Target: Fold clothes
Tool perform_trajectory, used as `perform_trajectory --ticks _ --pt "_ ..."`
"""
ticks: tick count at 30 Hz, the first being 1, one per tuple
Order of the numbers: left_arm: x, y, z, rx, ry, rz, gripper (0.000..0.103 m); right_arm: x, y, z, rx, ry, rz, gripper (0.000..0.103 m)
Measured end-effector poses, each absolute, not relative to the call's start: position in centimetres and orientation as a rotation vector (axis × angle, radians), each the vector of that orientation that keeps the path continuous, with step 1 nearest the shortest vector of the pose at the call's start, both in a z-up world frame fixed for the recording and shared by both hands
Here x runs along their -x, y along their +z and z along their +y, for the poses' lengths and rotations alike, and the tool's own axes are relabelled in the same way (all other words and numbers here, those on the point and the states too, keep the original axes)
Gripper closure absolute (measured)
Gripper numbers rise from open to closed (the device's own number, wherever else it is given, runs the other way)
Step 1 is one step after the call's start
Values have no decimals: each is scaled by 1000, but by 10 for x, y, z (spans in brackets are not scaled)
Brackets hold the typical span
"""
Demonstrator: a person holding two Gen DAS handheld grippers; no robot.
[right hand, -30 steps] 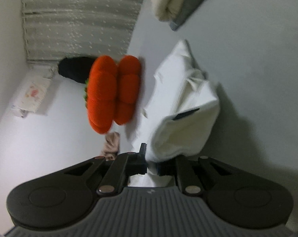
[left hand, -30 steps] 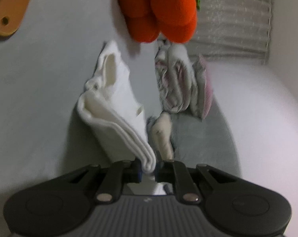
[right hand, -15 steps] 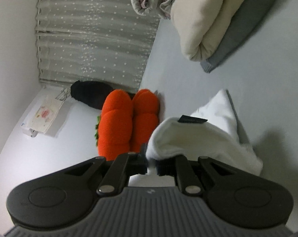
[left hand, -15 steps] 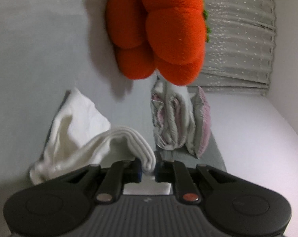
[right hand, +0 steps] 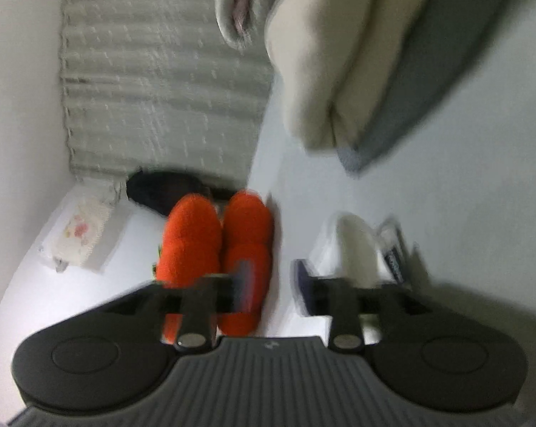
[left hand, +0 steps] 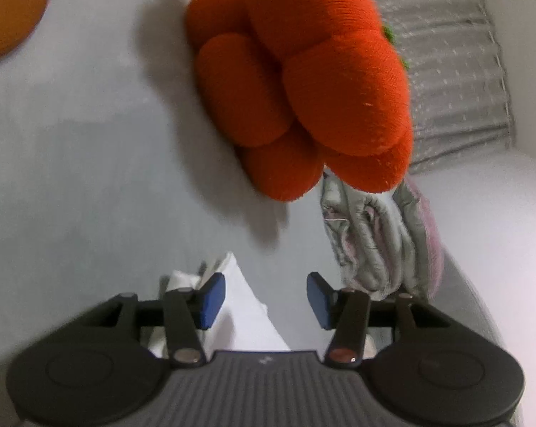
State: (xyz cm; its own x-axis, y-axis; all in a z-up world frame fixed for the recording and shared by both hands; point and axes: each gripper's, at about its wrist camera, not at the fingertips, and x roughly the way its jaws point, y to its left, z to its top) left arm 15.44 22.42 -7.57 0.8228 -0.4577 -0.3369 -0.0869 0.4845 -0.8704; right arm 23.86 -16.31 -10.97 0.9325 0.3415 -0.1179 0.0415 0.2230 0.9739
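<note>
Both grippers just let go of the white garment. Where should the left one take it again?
Probably the raised folded ridge of the white garment, lying between the opened left gripper fingers. Come from directly behind; that ridge stands proud of the bed.

Both wrist cameras are sitting low and close over the pale bed surface [left hand: 72, 178], each looking forward along its own fingers, and both are taking in the orange plush cushion [left hand: 303, 82] (nearer in the left view), the grey curtain [right hand: 154, 82] and the white garment [left hand: 246, 306].
</note>
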Motion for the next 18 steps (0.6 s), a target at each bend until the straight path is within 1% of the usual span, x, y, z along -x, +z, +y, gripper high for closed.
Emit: perform_trajectory --ticks 3,4,5,8,10,12,15,16,17,18 --pt "-147 -54 206 846 -221 546 51 -230 -96 -163 -1256 171 296 42" --pt "-145 -48 196 773 -222 542 52 -229 -90 -159 -1203 155 296 44" --pt "-144 -44 186 704 -224 544 52 -229 -85 -151 -1137 141 302 48" --pt "-141 -34 155 499 -230 546 54 -238 -69 -115 -884 117 342 59" --pt "-140 -37 138 389 -229 548 54 -244 -65 -85 -698 112 379 61" --pt "-142 -46 130 327 -219 573 54 -248 -65 -57 -527 102 414 61" --pt "-137 -63 137 291 -212 565 61 -250 -76 -36 -350 52 461 62" --pt "-138 -64 140 298 -207 563 69 -250 -82 -35 -314 30 477 66" --pt "-142 -64 142 316 -197 567 77 -251 -89 -38 -307 10 490 74" --pt "-147 -63 144 334 -188 570 80 -251 -94 -46 -341 -1 496 77"
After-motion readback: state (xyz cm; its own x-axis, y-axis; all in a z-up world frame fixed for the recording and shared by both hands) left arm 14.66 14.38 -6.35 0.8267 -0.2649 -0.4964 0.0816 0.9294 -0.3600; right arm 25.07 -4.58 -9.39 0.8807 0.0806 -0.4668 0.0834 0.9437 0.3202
